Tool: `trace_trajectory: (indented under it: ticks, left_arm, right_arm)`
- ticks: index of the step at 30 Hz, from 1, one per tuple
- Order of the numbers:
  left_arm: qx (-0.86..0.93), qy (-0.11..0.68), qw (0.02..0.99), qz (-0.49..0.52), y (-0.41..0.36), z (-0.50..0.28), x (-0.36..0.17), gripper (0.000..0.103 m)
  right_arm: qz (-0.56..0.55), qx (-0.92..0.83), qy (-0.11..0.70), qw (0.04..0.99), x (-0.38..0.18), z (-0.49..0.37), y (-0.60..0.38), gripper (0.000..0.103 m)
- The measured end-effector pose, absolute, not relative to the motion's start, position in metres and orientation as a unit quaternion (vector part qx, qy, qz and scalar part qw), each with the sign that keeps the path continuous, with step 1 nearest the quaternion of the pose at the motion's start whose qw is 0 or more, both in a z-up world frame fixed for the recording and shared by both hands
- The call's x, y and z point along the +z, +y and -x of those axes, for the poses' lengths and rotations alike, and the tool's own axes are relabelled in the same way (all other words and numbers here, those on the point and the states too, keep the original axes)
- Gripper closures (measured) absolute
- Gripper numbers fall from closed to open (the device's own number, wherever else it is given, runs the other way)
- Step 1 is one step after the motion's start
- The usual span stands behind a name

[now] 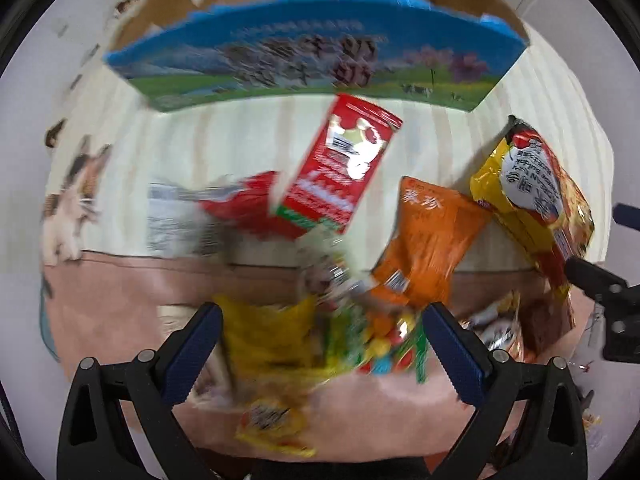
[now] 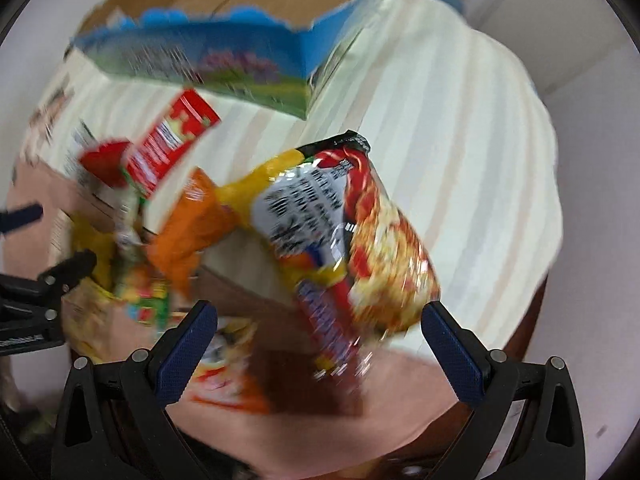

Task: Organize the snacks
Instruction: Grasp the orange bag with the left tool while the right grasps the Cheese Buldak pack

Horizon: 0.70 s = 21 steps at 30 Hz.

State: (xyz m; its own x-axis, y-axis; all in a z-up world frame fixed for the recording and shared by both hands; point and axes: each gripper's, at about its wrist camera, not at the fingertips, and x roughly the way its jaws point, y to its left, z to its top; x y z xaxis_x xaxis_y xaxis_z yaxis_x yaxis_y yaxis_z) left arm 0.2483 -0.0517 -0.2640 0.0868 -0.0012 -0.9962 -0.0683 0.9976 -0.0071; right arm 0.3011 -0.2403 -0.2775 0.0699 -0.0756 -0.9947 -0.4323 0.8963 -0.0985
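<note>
Right now, both views are smeared w/ motion blur, so fine detail can't be trusted. Left to right across the left wrist view: a red-and-white packet is seen lying flat on the striped cloth, a red carton is tilted over it, then an orange pouch, then a yellow noodle bag at the far right. A blue printed cardboard box, presumably the target, is set open behind the pile. The left gripper is held spread wide, nothing clamped, over a yellow candy bag. The right gripper is likewise spread and empty, just below the noodle bag. Risk as judged: w/ snacks overlapped, two packs could be pinched at once, or a slick foil bag could slip out mid-lift. The carton may be toppled if the pouch beside it is dragged.
</note>
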Motion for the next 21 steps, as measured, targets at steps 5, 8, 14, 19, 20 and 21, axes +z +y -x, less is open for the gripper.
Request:
trace_trajectory:
  ticks: [5,8,14,19,20,21]
  left_arm:
    - [0.016,0.696,0.716,0.049,-0.069,-0.267,-0.296,0.0]
    - [0.014,0.705,0.707,0.052,-0.079,-0.272,-0.311,0.0]
    - [0.008,0.692,0.719,0.066,-0.093,-0.279,-0.318,0.001]
    - [-0.018,0.684,0.726,0.068,-0.109,-0.289,-0.322,0.007]
    - [-0.028,0.685,0.725,0.065,-0.114,-0.293,-0.325,0.017]
    - [-0.032,0.689,0.721,0.063,-0.116,-0.296,-0.327,0.034]
  right_arm:
    - [0.237,0.156,0.687,0.669,-0.325,-0.331,-0.242,0.0]
    - [0.241,0.166,0.693,0.659,-0.346,-0.339,-0.245,0.0]
    - [0.029,0.086,0.725,0.683,-0.344,-0.352,-0.294,0.009]
    - [-0.107,0.044,0.731,0.672,-0.346,-0.342,-0.329,0.007]
    - [-0.118,0.048,0.731,0.671,-0.345,-0.341,-0.332,0.006]
    - [-0.122,0.054,0.729,0.671,-0.343,-0.339,-0.334,0.006]
